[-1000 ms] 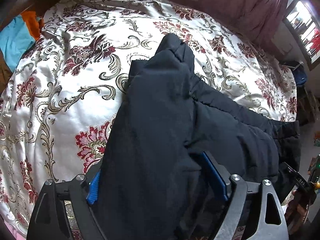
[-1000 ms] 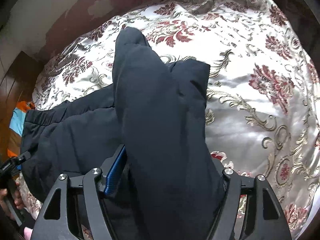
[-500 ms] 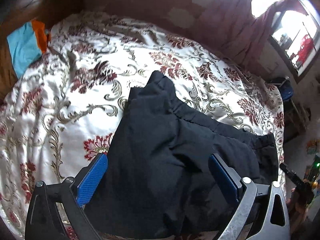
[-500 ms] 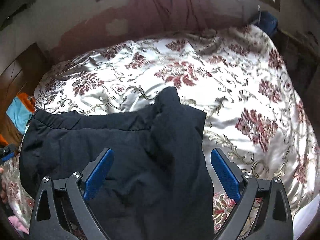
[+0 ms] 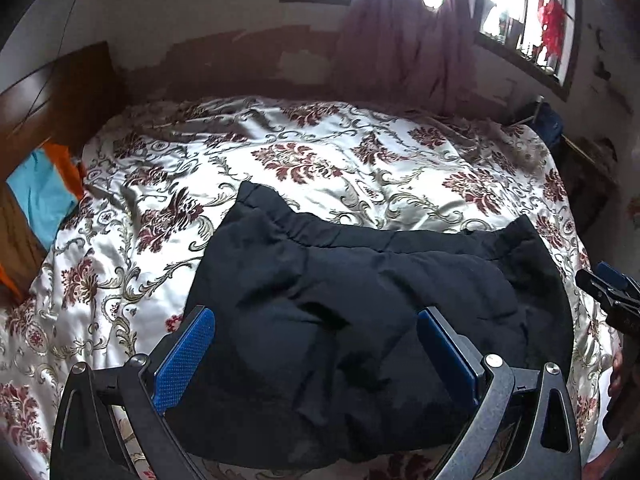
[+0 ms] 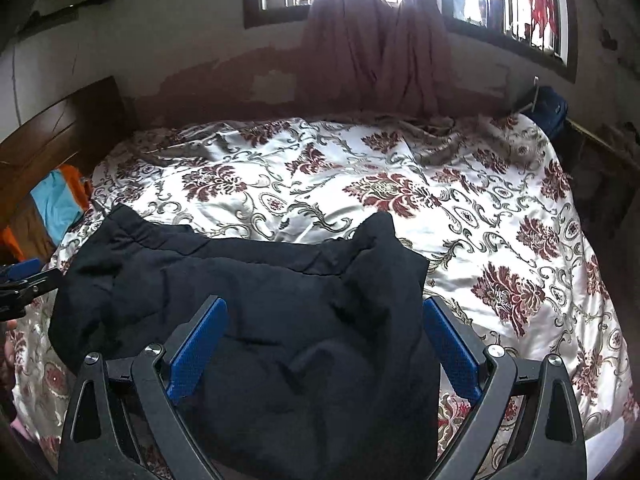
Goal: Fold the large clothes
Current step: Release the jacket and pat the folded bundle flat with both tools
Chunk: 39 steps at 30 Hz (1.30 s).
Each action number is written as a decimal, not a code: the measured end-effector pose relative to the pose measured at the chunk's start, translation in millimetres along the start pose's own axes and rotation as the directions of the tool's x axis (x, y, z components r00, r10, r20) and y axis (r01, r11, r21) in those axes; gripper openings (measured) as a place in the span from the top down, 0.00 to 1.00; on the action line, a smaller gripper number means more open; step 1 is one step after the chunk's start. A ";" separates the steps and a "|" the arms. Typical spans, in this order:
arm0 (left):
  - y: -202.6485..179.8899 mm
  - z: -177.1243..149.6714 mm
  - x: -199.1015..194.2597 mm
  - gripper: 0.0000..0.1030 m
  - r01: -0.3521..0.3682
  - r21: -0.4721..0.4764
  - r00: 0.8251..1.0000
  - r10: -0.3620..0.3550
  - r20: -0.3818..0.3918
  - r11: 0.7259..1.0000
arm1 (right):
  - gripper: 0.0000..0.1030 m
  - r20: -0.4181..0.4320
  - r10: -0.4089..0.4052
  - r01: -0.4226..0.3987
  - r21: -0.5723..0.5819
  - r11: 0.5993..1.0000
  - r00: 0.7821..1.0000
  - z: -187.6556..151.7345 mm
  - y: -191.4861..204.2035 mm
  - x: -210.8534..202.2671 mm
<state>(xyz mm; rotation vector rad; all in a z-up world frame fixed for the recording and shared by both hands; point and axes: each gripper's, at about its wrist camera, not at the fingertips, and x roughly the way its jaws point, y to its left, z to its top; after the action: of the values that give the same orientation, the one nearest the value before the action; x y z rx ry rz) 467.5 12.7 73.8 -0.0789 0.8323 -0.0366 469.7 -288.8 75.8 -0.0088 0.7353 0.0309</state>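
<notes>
A dark navy padded garment (image 5: 360,320) lies folded in a wide bundle on the near part of the bed; it also shows in the right wrist view (image 6: 280,320). My left gripper (image 5: 316,344) is open and empty, raised above the garment's left half. My right gripper (image 6: 324,332) is open and empty, raised above its right half. The right gripper's tip (image 5: 608,292) shows at the right edge of the left wrist view, and the left gripper's tip (image 6: 20,280) at the left edge of the right wrist view.
The bed carries a white satin cover with red floral print (image 5: 320,168) (image 6: 440,200). A wooden headboard (image 5: 52,92) with blue and orange cloth (image 5: 44,196) is at the left. A wall, curtain (image 6: 376,40) and windows stand behind the bed.
Both grippers held lifted parts of the garment one second ago, then opened and let go. The garment dropped flat onto the bed. Both grippers have pulled back and tilted up.
</notes>
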 end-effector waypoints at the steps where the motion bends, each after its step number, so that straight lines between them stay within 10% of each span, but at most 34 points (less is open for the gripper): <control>1: -3.2 -1.3 -1.6 0.01 0.002 0.001 1.000 -0.002 0.004 1.000 | 0.07 0.005 0.003 -0.003 -0.002 1.000 1.000 -0.9 1.7 -3.6; 12: -20.2 -17.1 -20.5 0.01 0.072 -0.043 0.996 -0.070 0.056 0.996 | 0.07 0.018 0.035 -0.035 -0.028 0.999 0.999 -12.7 16.1 -26.5; 39: -22.9 -66.3 -55.1 0.01 -0.012 -0.041 0.999 0.014 0.048 0.999 | 0.07 0.016 0.117 -0.115 -0.070 0.991 0.993 -45.3 51.7 -64.3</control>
<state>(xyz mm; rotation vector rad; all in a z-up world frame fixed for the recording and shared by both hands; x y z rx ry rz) 381.4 -10.4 71.9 -0.1119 0.7852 -0.0055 390.1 -239.7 85.4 -0.0316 0.7137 0.1672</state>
